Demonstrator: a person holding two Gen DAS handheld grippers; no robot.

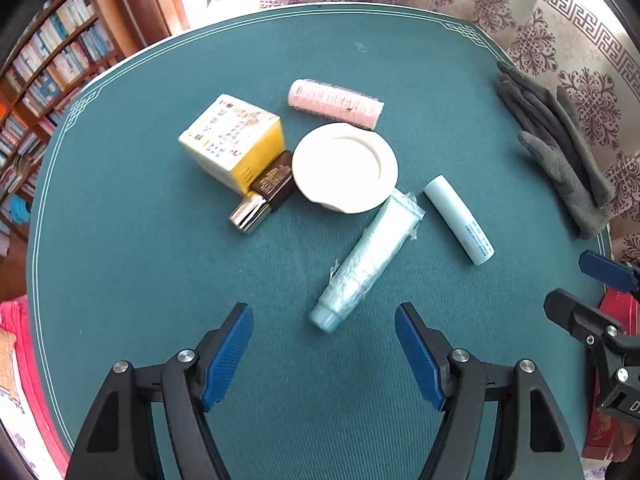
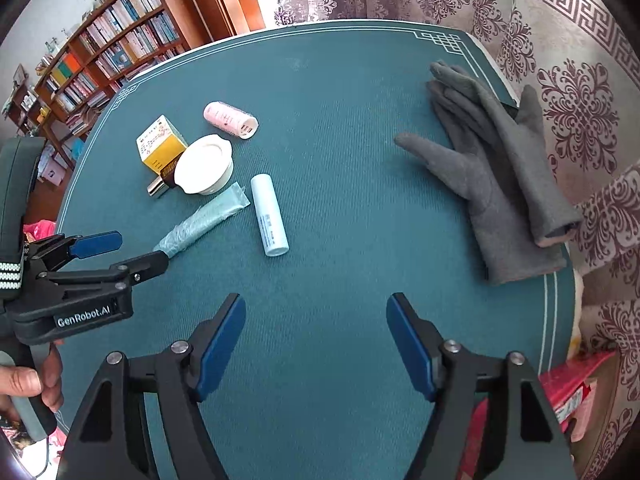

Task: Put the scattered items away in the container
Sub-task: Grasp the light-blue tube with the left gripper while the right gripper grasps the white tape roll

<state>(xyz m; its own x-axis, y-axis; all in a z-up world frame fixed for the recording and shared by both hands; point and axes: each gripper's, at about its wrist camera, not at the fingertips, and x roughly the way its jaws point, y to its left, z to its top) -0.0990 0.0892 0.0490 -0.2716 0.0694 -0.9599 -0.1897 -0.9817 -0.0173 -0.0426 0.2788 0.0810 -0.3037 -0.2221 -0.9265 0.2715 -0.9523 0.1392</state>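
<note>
On the teal table (image 1: 140,264) a white round container (image 1: 345,168) stands among scattered items. A yellow box (image 1: 234,142) and a brown bottle with a gold cap (image 1: 262,198) lie to its left, and a pink roller (image 1: 335,103) lies behind it. A wrapped pale green tube (image 1: 366,256) and a light blue stick (image 1: 460,220) lie in front of it. My left gripper (image 1: 323,312) is open above the table, its fingertips either side of the tube's cap end without touching it. My right gripper (image 2: 316,304) is open over bare mat, with nothing between its fingers.
A pair of grey gloves (image 2: 500,184) lies at the table's right edge. A hand (image 2: 24,384) holds the left gripper (image 2: 140,249) at the lower left of the right wrist view. Bookshelves (image 2: 112,40) stand beyond the table's left, a patterned cloth (image 2: 580,92) to the right.
</note>
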